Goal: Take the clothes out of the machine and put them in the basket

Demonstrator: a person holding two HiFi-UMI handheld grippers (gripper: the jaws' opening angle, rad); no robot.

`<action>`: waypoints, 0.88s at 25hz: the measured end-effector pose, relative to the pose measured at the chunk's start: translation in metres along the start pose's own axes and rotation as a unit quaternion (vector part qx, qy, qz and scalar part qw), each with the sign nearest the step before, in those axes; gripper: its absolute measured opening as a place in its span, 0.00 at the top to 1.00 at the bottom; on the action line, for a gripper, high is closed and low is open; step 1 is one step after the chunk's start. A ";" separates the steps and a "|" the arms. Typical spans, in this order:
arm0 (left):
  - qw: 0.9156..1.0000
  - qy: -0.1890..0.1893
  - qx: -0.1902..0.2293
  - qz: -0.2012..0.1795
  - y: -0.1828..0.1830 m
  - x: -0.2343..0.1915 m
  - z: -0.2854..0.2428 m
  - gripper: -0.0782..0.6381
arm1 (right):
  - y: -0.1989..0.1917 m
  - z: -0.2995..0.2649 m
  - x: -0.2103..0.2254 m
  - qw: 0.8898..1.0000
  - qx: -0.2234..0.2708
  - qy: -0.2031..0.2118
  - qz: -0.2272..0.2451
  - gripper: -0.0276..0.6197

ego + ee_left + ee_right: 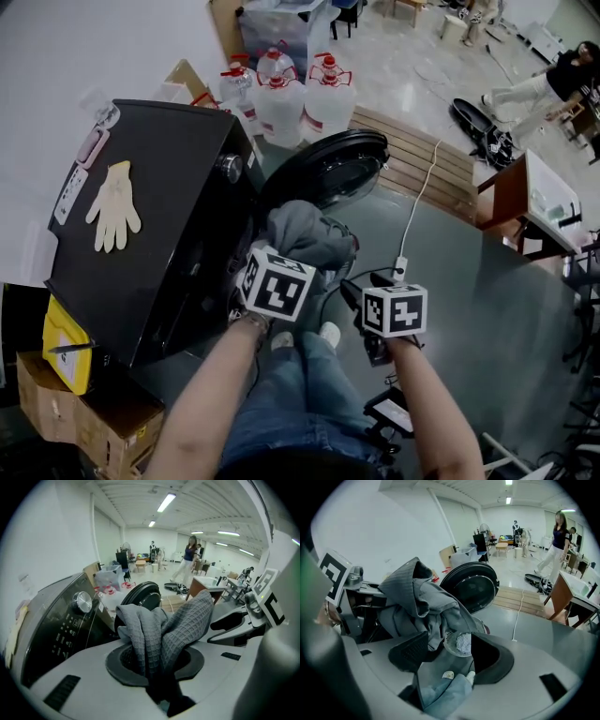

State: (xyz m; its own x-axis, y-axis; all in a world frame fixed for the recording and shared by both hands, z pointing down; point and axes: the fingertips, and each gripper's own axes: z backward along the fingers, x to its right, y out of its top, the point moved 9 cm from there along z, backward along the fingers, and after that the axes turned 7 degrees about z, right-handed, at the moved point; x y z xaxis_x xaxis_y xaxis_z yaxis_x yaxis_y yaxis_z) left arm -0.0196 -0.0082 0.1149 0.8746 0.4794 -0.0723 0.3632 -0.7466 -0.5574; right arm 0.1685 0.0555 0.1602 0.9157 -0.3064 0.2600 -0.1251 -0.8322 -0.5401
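Note:
The black washing machine (159, 216) stands at the left of the head view with its round door (328, 169) swung open. A bundle of grey clothes (305, 234) hangs in front of the opening. My left gripper (291, 248) is shut on it. In the left gripper view the grey waffle cloth (183, 620) is pinched between the jaws of the left gripper (157, 660). My right gripper (352, 292) is just right of the bundle and open. In its own view the clothes (422, 602) hang beside the left pad. Through the gap of the right gripper (450, 651) a white lattice basket (457, 644) shows below.
A pale glove (114, 216) lies on top of the machine. Water jugs (291, 94) stand behind it, cardboard boxes (84, 412) at its near left. A wooden pallet (422, 159), a white cable (417, 206) and a wooden table (525, 202) are to the right. A person (557, 541) walks far off.

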 end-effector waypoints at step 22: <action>0.998 -0.041 -0.003 0.039 -0.012 0.026 -0.095 0.77 | -0.030 -0.045 0.051 0.999 -0.010 -0.016 -0.040 0.59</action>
State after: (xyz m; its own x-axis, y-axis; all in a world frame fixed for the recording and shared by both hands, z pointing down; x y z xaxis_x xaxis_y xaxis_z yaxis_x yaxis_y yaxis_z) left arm 0.0293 -0.0299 0.1981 0.8706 0.4566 -0.1833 0.2977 -0.7854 -0.5427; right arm 0.2019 0.0442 0.2262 0.9348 -0.2234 0.2762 -0.0576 -0.8626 -0.5026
